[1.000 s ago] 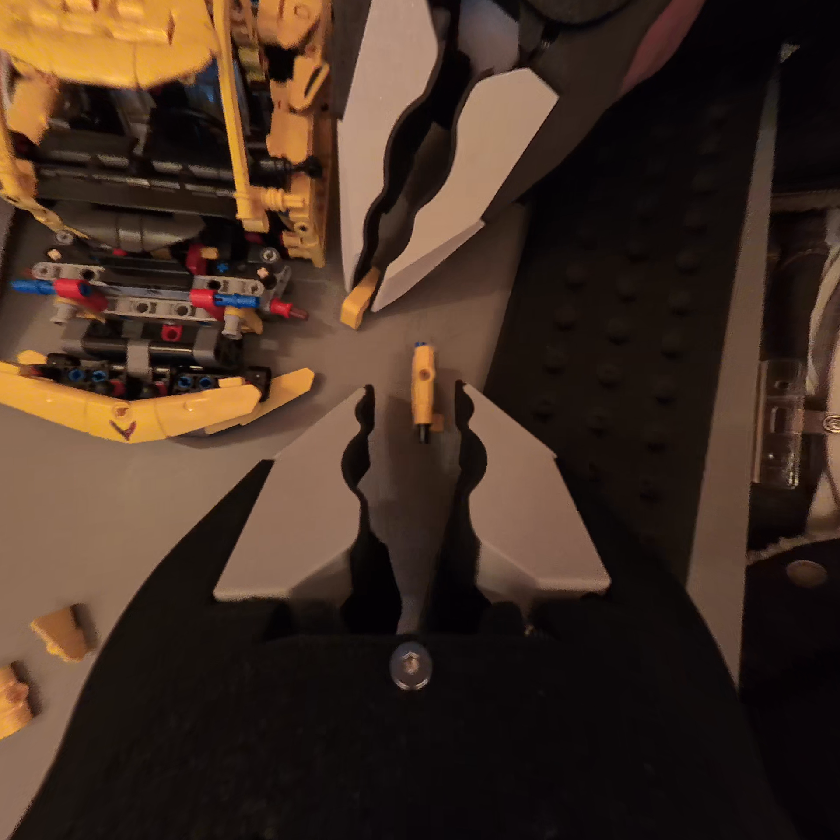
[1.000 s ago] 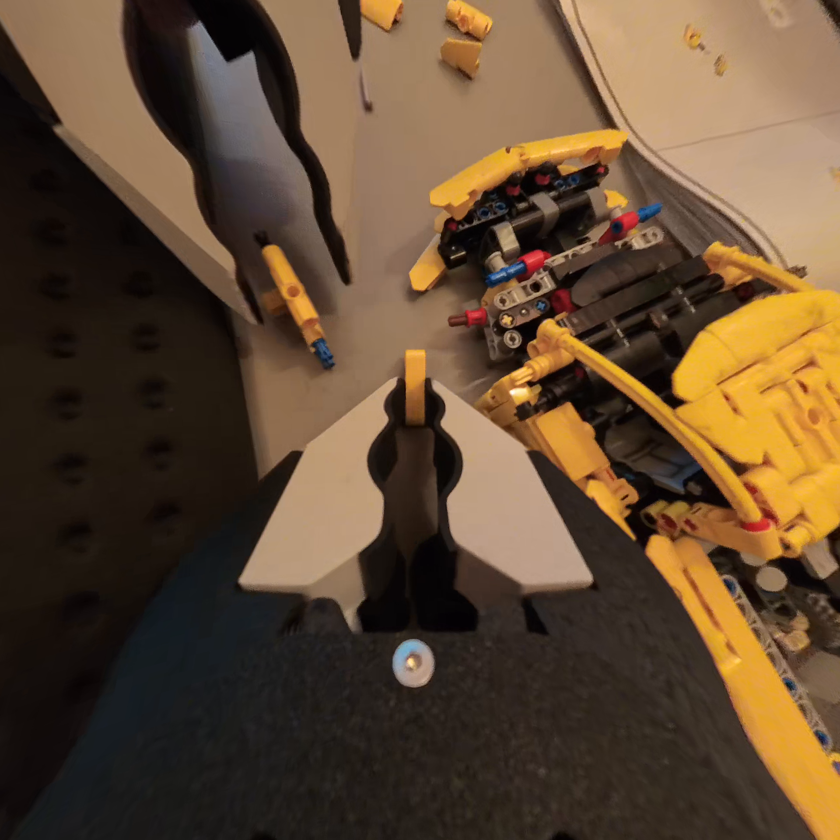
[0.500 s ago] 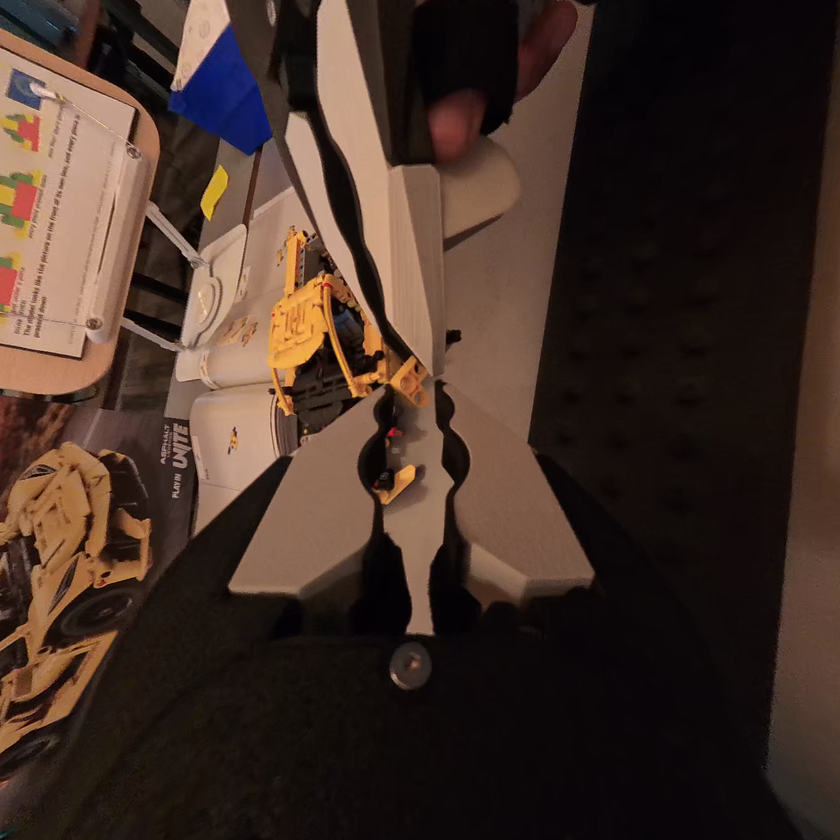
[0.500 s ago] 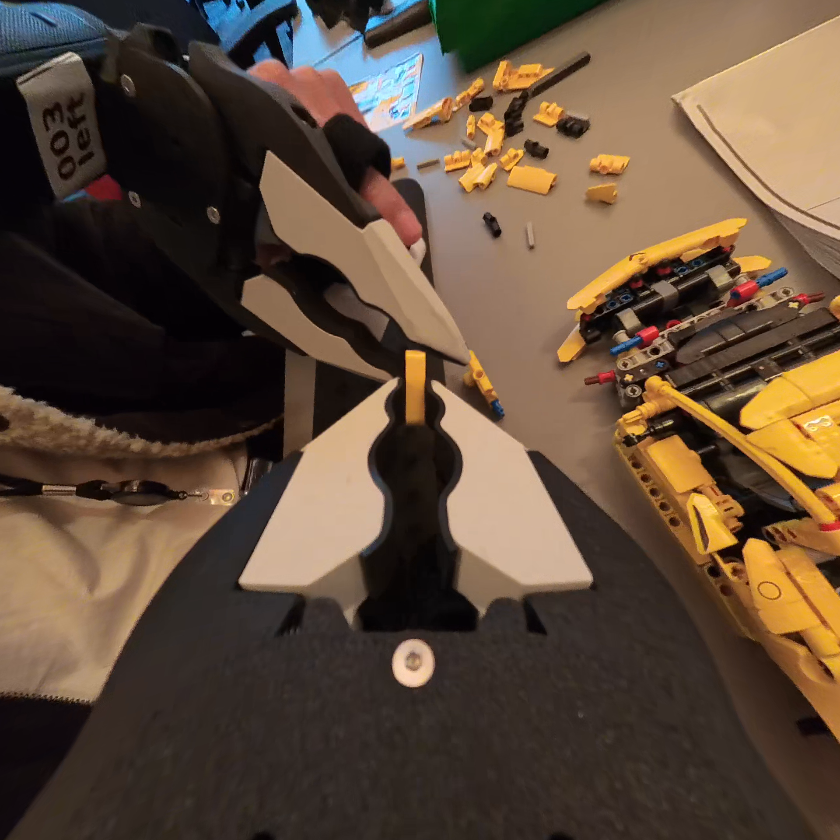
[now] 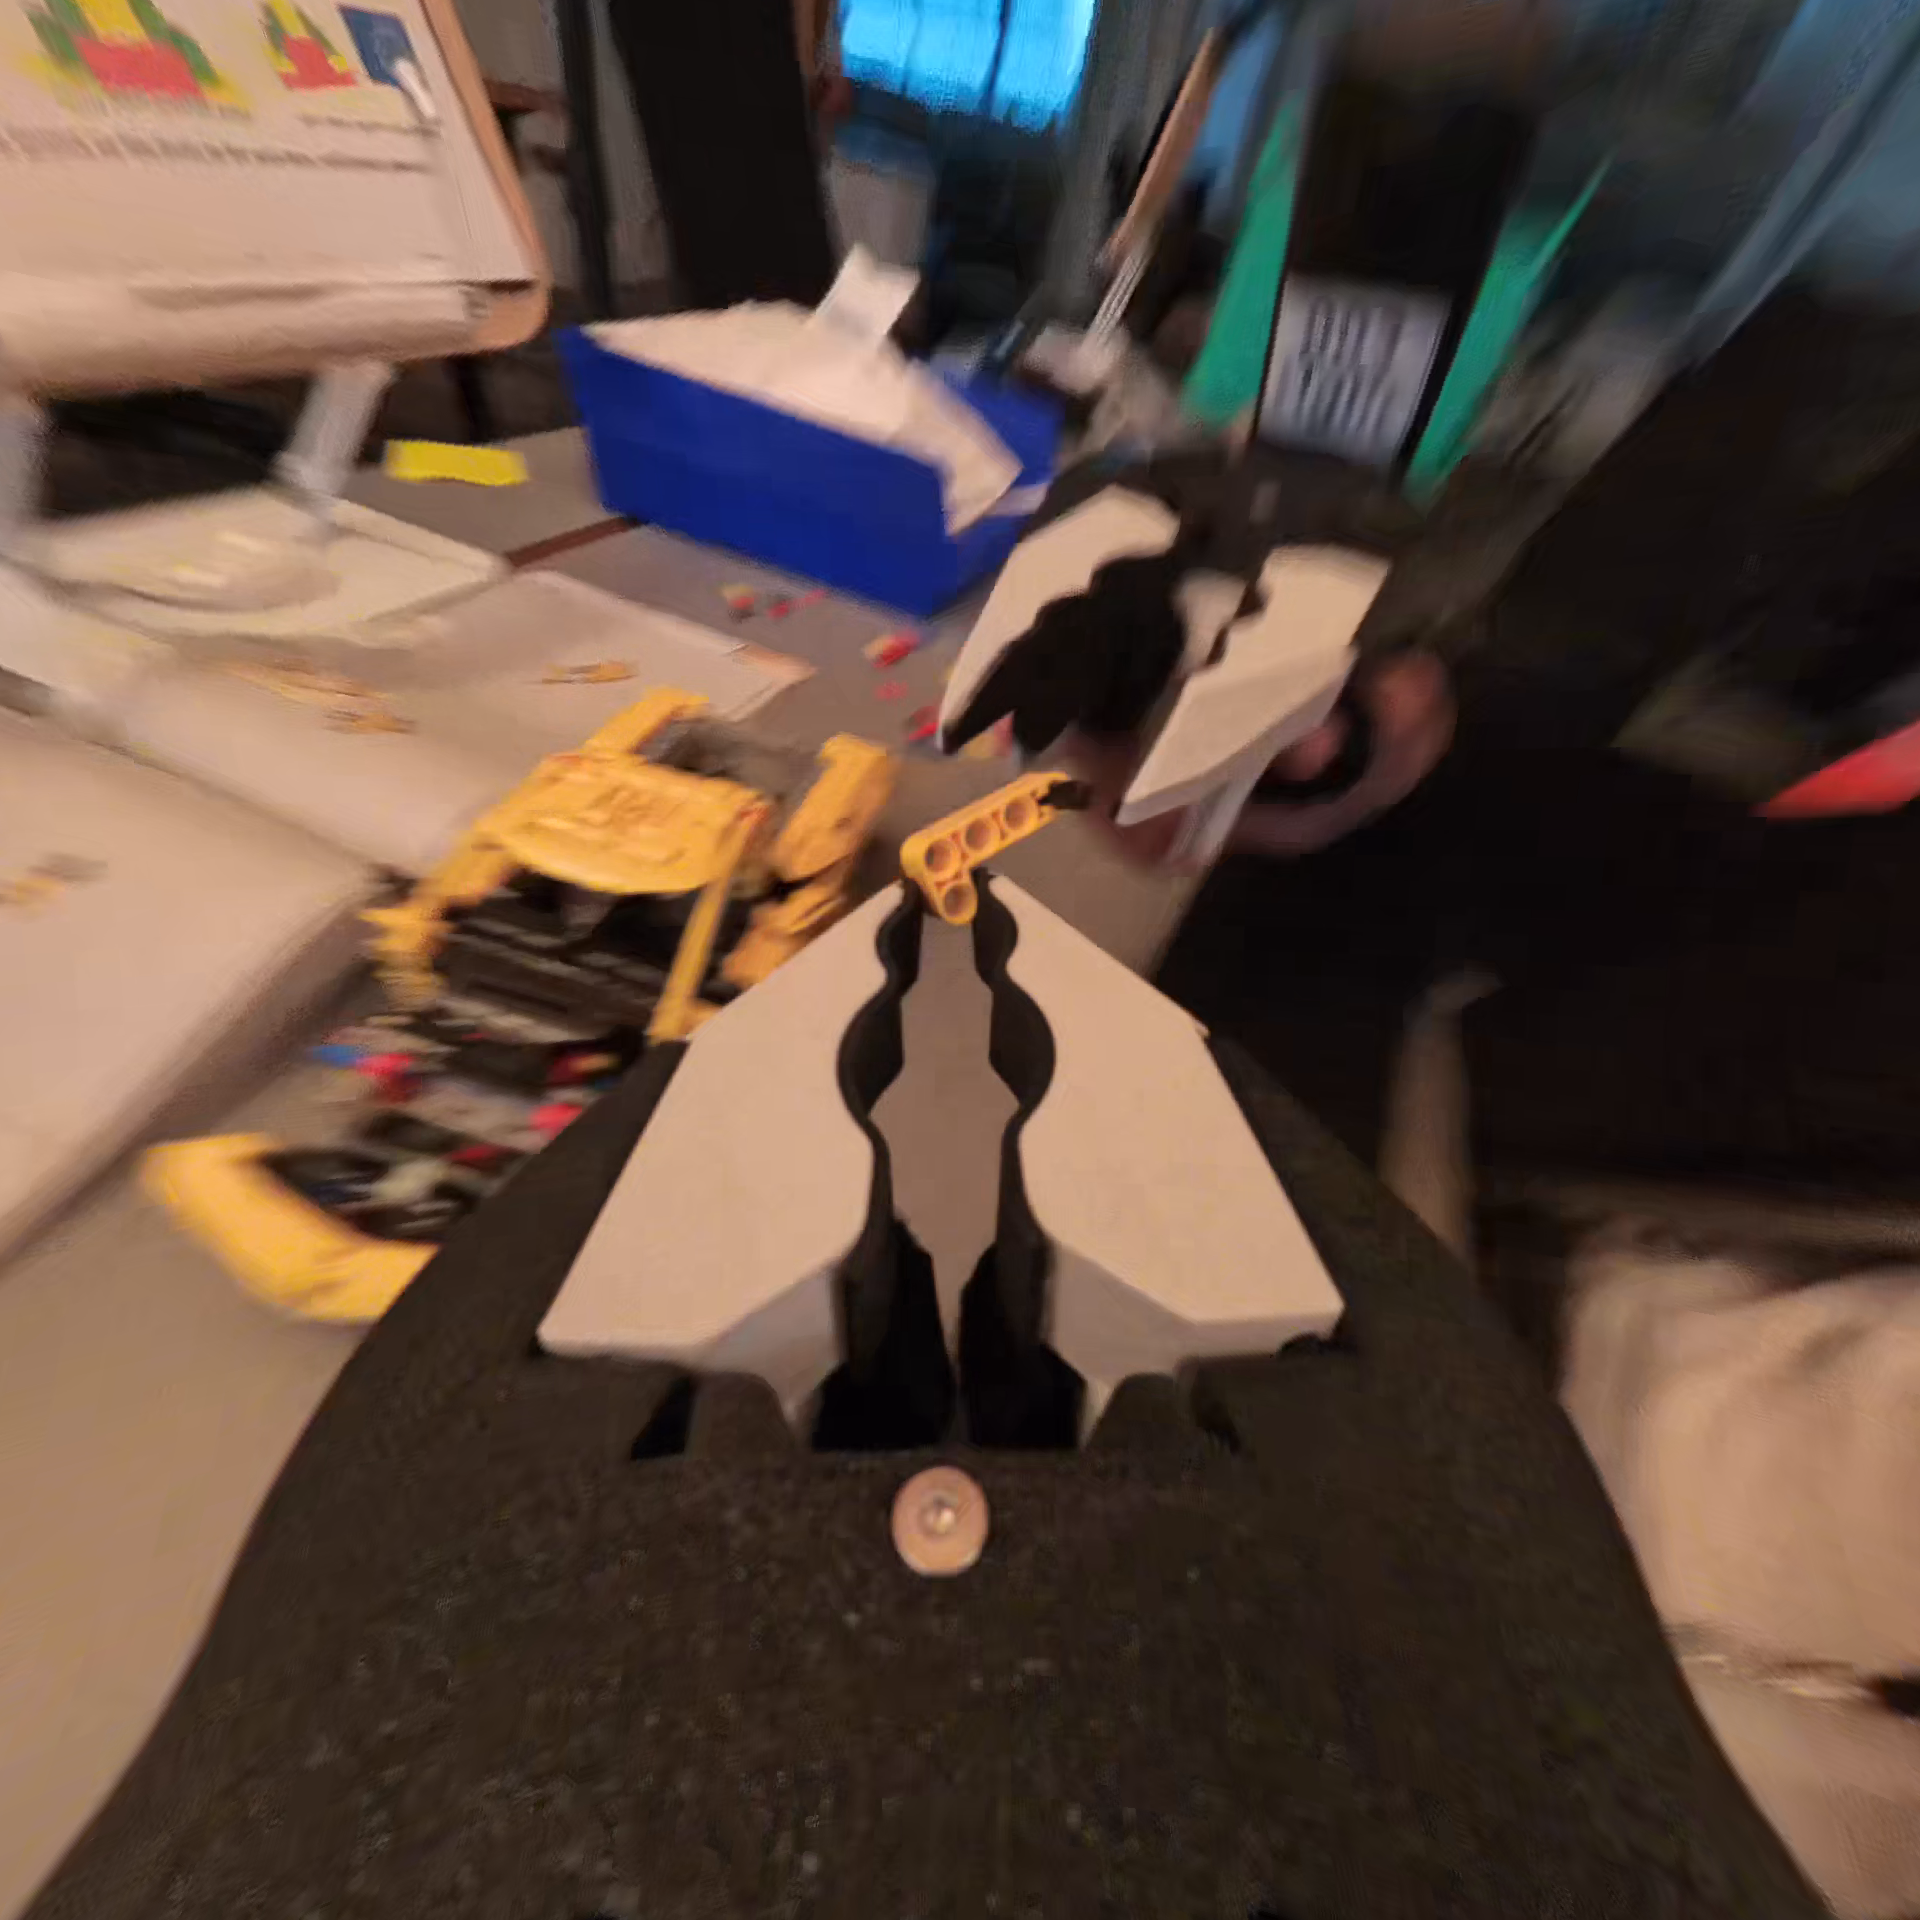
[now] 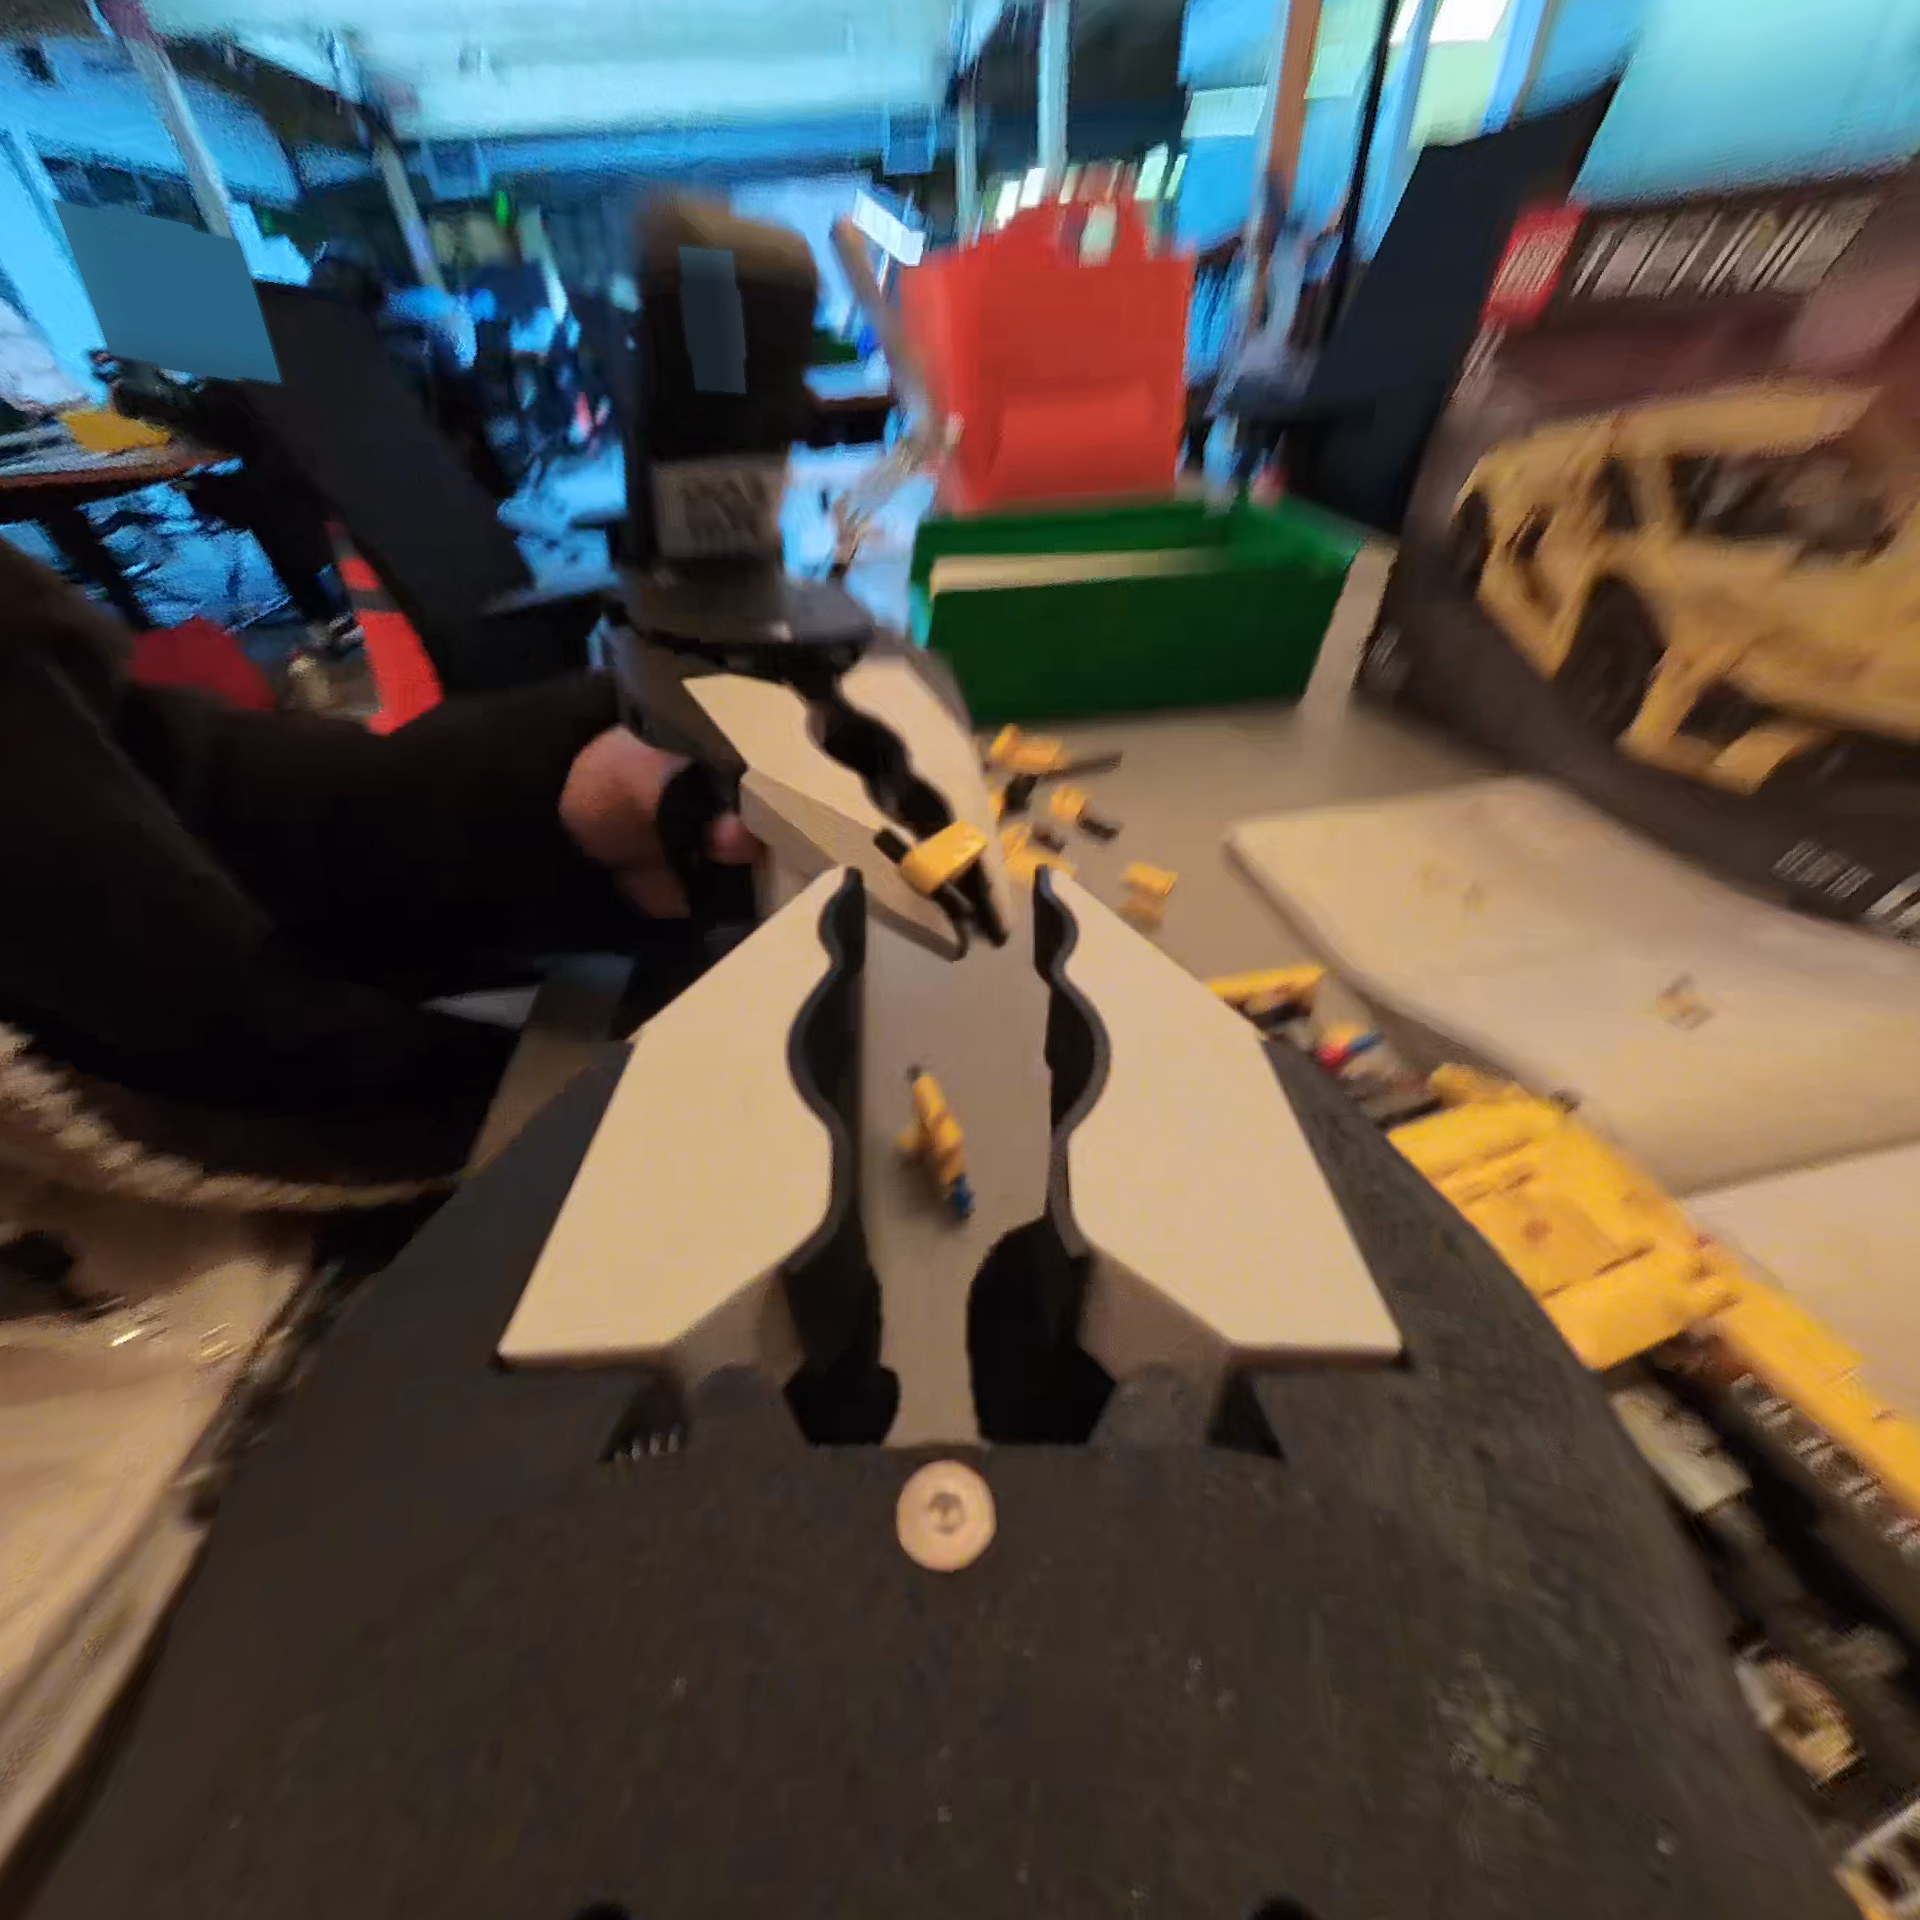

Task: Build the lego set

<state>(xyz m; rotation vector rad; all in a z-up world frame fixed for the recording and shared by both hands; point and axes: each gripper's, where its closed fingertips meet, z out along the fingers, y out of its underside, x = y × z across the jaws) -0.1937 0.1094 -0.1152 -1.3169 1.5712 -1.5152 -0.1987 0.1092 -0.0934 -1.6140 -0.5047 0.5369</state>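
Evidently, a yellow angled beam (image 5: 982, 844) is pinched at the tips of the left gripper (image 5: 948, 902), raised clear of the table (image 5: 135, 1434), presumably for joining. The right gripper (image 6: 948, 891) is held spread and empty, with a small yellow pin piece (image 6: 938, 1132) lying on the table below its gap.

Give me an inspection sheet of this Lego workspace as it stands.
Surface: grey table, crowded.
Job's things: part-built yellow car; yellow beam held above the table; small yellow connector lying on the table.
Clutter: loose yellow pieces, booklets, blue bin, green bin, set box.
Grippers: left gripper jaws shut on the yellow beam; right gripper jaws open, empty.
Cables: nothing seen.
Surroundings: red bag; the room beyond is blurred.
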